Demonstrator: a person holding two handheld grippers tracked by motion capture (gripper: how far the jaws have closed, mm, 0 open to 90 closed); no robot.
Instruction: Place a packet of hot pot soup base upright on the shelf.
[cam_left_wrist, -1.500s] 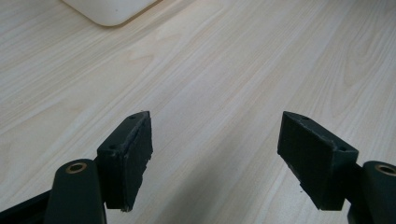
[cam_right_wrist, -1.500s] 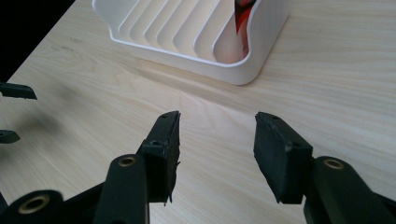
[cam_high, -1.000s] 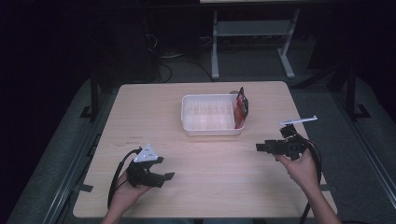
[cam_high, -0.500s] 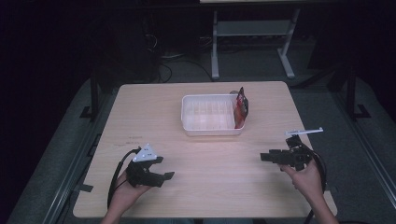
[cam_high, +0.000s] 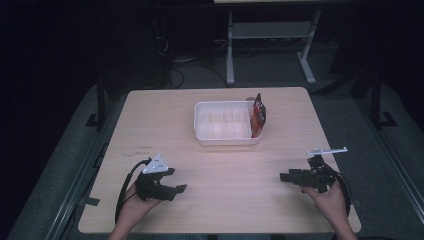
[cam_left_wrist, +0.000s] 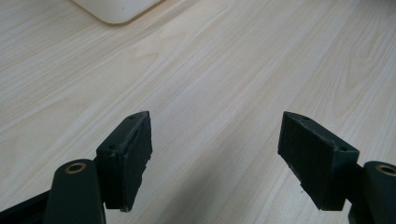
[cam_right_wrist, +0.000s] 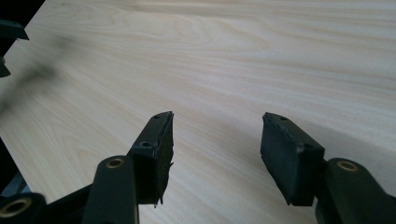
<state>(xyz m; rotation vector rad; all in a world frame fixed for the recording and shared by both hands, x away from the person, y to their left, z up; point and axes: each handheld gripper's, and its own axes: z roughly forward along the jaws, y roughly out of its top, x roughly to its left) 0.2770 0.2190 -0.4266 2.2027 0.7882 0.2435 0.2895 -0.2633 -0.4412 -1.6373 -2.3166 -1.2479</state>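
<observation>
Nearby, white ribbed plastic tray

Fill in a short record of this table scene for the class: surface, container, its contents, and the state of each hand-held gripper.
surface: light wooden table
container: white translucent plastic bin, toward the table's far side
contents: red snack packet, standing against the bin's right wall
left hand-held gripper: jaws open, nothing between them, low over bare wood near the front edge
right hand-held gripper: jaws open, nothing between them, over bare wood at the front right
contact: neither gripper touches the bin or packet
</observation>
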